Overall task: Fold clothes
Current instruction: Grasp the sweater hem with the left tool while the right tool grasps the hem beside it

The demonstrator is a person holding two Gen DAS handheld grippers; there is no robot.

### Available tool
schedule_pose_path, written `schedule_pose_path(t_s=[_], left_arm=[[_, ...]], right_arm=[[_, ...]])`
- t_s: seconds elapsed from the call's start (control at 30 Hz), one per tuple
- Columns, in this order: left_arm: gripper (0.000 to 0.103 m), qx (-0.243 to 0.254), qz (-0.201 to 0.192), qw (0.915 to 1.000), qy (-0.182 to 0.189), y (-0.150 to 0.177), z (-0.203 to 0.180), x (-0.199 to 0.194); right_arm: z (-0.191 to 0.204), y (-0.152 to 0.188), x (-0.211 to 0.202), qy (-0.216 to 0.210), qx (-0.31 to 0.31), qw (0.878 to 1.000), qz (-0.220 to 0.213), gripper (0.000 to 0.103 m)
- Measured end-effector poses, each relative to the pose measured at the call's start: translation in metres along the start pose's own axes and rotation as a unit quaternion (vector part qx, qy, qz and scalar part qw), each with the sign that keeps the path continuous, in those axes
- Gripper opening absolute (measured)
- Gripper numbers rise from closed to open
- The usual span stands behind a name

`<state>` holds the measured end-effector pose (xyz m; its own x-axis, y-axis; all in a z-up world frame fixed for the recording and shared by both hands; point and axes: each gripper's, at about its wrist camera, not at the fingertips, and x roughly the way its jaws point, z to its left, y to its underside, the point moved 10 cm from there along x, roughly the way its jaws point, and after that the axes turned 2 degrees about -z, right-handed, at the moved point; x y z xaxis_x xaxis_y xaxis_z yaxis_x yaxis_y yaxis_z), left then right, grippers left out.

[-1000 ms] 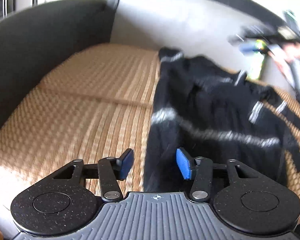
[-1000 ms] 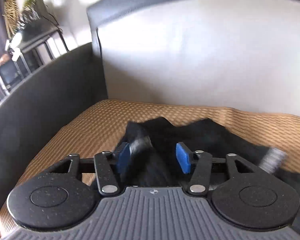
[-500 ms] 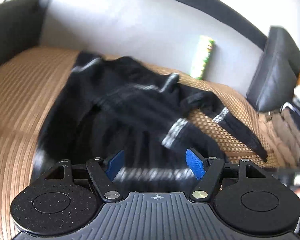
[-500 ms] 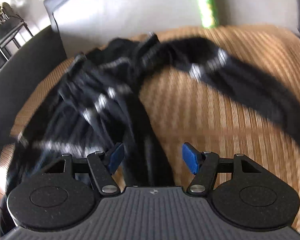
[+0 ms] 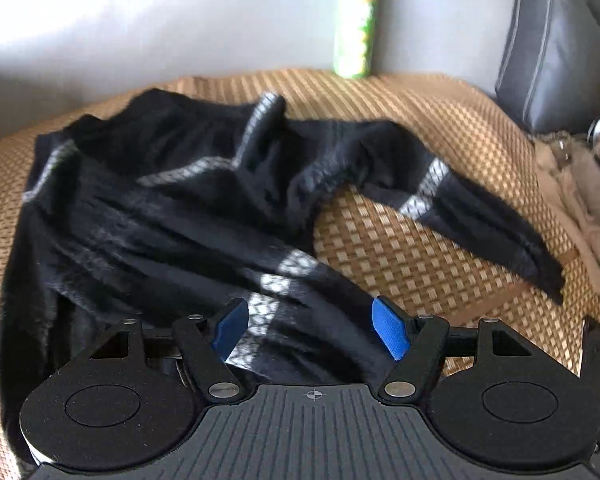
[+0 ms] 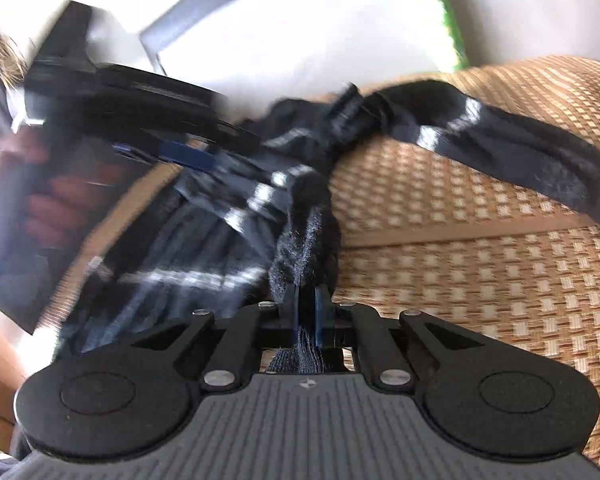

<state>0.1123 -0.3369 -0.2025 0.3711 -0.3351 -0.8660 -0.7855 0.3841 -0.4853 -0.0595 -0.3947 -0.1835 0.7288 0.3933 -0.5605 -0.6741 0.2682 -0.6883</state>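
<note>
The folding has hardly begun: the black knitted garment with pale grey stripes (image 5: 188, 216) lies crumpled and unfolded on the woven tan sofa mat (image 5: 440, 248), one sleeve reaching toward 3 o'clock, so flattening and all folds are left. The right gripper (image 6: 307, 308) has just been closing and now pinches a bunch of the black cloth, whereas half a second ago its jaws were apart. The left gripper (image 5: 311, 328) stands wide over the striped cloth at 6 o'clock, gripping nothing, and the view has swung toward the green cylindrical can (image 5: 356, 20) at 12 o'clock.

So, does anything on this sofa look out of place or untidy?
Yes. The black sweater lies crumpled on the woven mat, one sleeve flung sideways. A green canister stands oddly against the backrest.
</note>
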Motion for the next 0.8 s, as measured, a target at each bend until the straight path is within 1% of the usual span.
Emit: schedule_pose_path(t_s=[0.13, 0.2, 0.33, 0.37, 0.4, 0.43, 0.47, 0.53, 0.57, 0.7, 0.77, 0.8], left_arm=[[0.08, 0.023, 0.013, 0.9996, -0.007, 0.001, -0.01, 0.007], [0.08, 0.025, 0.016, 0.9994, -0.016, 0.003, -0.009, 0.009], [0.08, 0.023, 0.024, 0.9993, -0.018, 0.006, -0.007, 0.012], [0.075, 0.025, 0.025, 0.9992, -0.019, 0.007, -0.006, 0.013], [0.066, 0.028, 0.028, 0.9991, -0.017, 0.009, -0.004, 0.014], [0.029, 0.031, 0.032, 0.9989, -0.014, 0.011, -0.003, 0.015], [0.01, 0.028, 0.036, 0.9989, -0.011, 0.011, 0.0, 0.014], [0.01, 0.014, 0.022, 0.9997, 0.001, 0.007, 0.01, -0.001], [0.007, 0.008, 0.014, 0.9999, 0.006, 0.005, 0.016, -0.009], [0.006, -0.006, -0.042, 0.9988, 0.025, -0.009, 0.048, -0.065], [0.006, -0.023, -0.065, 0.9973, 0.024, -0.013, 0.074, -0.09], [0.006, -0.031, -0.076, 0.9965, 0.016, -0.012, 0.09, -0.101]], right_arm=[[0.02, -0.002, -0.008, -0.034, -0.005, 0.999, -0.01, 0.008], [0.029, -0.002, -0.009, -0.047, -0.006, 0.999, -0.01, 0.008], [0.042, 0.0, -0.009, -0.062, -0.009, 0.998, -0.01, 0.008], [0.045, 0.001, -0.009, -0.065, -0.01, 0.998, -0.01, 0.008], [0.048, 0.001, -0.01, -0.067, -0.009, 0.998, -0.011, 0.008], [0.051, 0.001, -0.011, -0.069, -0.008, 0.997, -0.012, 0.008], [0.054, 0.001, -0.012, -0.071, -0.009, 0.997, -0.013, 0.008], [0.061, -0.002, -0.015, -0.075, -0.01, 0.997, -0.016, 0.008], [0.066, -0.004, -0.016, -0.078, -0.011, 0.997, -0.018, 0.008], [0.097, -0.015, -0.021, -0.108, -0.029, 0.993, -0.029, 0.008], [0.119, -0.018, -0.02, -0.128, -0.045, 0.99, -0.029, 0.008], [0.131, -0.018, -0.018, -0.139, -0.053, 0.989, -0.026, 0.008]])
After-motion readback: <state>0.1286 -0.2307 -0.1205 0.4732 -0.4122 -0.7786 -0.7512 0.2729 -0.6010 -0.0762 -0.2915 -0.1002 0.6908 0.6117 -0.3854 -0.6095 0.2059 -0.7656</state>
